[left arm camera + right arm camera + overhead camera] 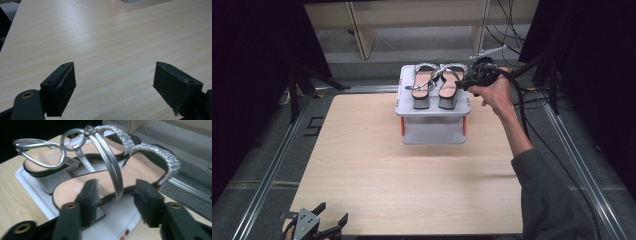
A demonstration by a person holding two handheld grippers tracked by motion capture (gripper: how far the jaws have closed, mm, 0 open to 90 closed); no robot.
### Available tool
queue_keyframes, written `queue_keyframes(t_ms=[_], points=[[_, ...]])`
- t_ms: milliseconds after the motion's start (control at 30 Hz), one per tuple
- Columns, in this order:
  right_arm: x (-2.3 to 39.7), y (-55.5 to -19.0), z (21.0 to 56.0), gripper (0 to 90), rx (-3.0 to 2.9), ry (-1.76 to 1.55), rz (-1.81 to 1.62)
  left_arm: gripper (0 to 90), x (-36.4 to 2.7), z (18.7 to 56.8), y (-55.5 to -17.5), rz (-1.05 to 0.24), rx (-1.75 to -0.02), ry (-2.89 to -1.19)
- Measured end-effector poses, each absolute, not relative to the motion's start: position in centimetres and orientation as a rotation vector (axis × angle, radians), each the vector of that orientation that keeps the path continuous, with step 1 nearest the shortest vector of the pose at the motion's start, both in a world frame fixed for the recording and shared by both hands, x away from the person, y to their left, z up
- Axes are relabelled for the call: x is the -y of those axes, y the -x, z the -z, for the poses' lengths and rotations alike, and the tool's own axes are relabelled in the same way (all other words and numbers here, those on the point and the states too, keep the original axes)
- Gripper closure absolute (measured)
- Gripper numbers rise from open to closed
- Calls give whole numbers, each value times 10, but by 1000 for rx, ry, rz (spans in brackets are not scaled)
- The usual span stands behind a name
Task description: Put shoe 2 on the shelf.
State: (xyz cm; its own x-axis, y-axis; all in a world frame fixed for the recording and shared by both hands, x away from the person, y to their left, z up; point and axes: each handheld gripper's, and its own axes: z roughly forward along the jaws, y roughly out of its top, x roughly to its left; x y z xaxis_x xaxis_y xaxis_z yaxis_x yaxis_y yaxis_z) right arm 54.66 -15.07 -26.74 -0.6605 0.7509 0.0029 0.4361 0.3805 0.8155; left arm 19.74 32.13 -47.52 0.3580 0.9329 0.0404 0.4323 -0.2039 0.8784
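My right gripper [115, 202] has its two black jaws parted, released, with the edge of the nearer tan-soled silver-strapped wedge sandal [105, 180] and its looping silver ankle strap [112, 170] standing in the gap between the pads; neither pad presses on the sole or the strap, so nothing is held. Just beyond that sandal lies its twin, the second silver-strapped wedge sandal [47, 162], side by side with the first, both resting flat on the top shelf of a small light grey two-tier plastic rack [433, 107] with orange fittings at its corners. The rack sits at the far middle of the pale wooden table [412, 180]. In the high view my right hand [494, 92] wraps the gripper's body at the rack's right side, the jaws pointing left across the top shelf toward the right sandal [449, 85], my wrist held above shelf height and my forearm in its grey sleeve [544, 195] stretching forward from the table's near right corner, elbow low, arm nearly straight. My left gripper [113, 87] hangs low over the near left edge of the table, well apart from the rack, its jaws spread wide and released with only bare wood grain beneath them; its grey three-cornered plate [307, 220] shows at the bottom of the high view.
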Motion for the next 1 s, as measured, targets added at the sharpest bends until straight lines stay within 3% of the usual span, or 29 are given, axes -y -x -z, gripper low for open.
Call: queue_keyframes(t_ms=[300,1000], points=[[174,-506,267,422,-2273,-1030,-1295,174,-321,475,-199,-763,-1212,-1791],[183,-441,322,343,-2325,-1013,-1369,174,-321,476,-200,-749,-1217,-1788]])
